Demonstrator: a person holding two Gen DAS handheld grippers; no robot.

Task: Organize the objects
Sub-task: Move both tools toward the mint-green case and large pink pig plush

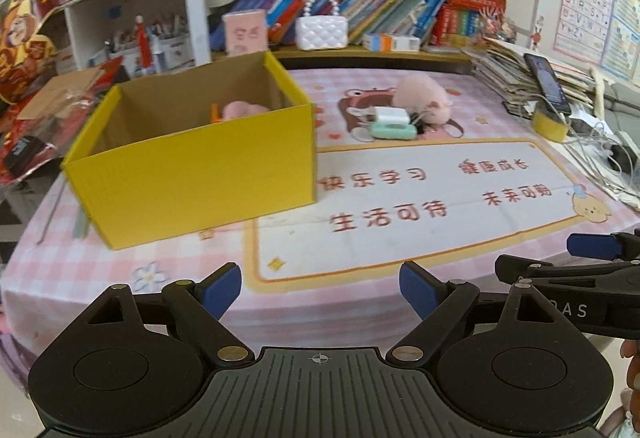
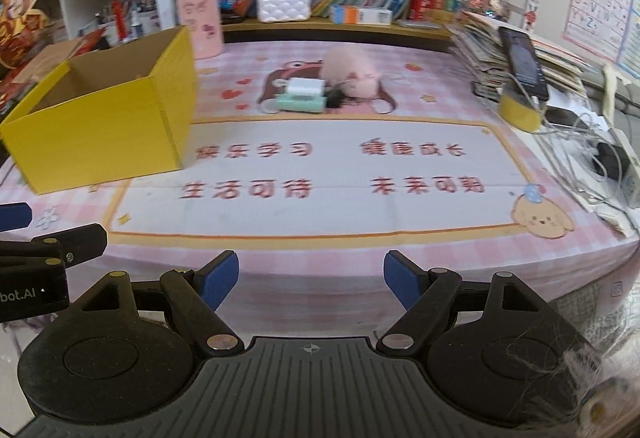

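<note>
Both claws, left point(image 1: 320, 292) and right point(image 2: 311, 280), hover wide and empty short of the yellow box point(image 1: 192, 154), with the pink plush point(image 1: 422, 98) beyond it waiting for pickup.

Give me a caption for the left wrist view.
Open left gripper faces a yellow box and pink plush on the desk.

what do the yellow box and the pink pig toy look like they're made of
Yellow open-topped box: probably corrugated cardboard, matte yellow outside, bare brown inside, with thin folded walls. Pink pig-shaped toy: seemingly plush fabric, going by its soft rounded outline and dull surface, though blur hides any texture.
</note>
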